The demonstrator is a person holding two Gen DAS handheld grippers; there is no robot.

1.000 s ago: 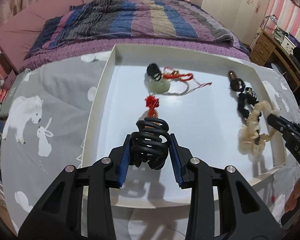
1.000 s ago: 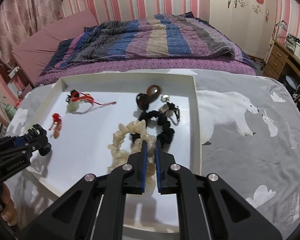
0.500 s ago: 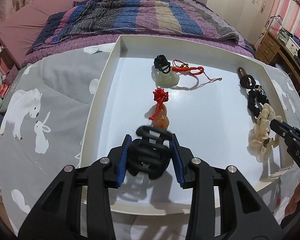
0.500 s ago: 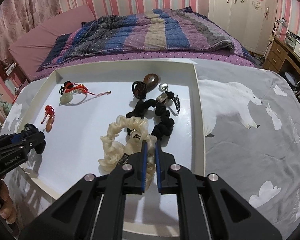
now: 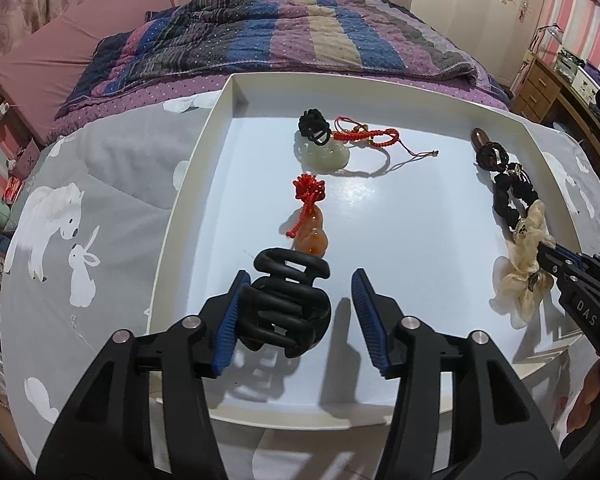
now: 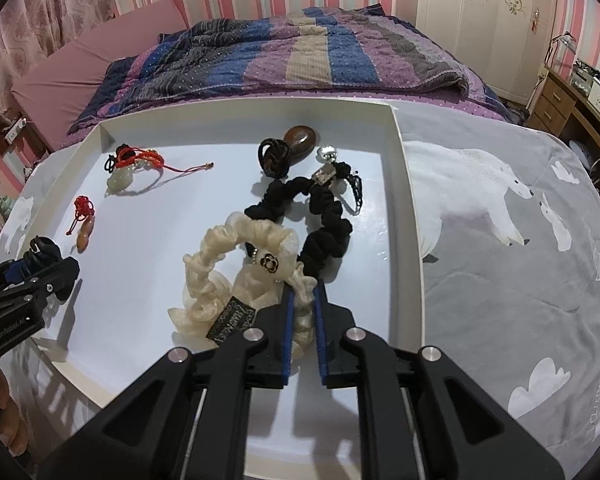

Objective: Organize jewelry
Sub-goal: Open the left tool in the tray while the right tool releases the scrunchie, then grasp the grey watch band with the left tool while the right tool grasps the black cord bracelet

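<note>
With all pieces lying in the white tray, the black hair claw is being released by the left gripper as its jaws spread, while the cream scrunchie is seen pinched between the near-closed, just-parting jaws of the right gripper.

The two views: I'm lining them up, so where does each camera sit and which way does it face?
Left wrist: on the left gripper, angled down the tray's left side at the black claw clip between opening jaws; both fingers show.
Right wrist: on the right gripper, angled down the tray's right side; fingers around the cream scrunchie.
Shared: tray, jewelry, bed, each other's gripper.
</note>
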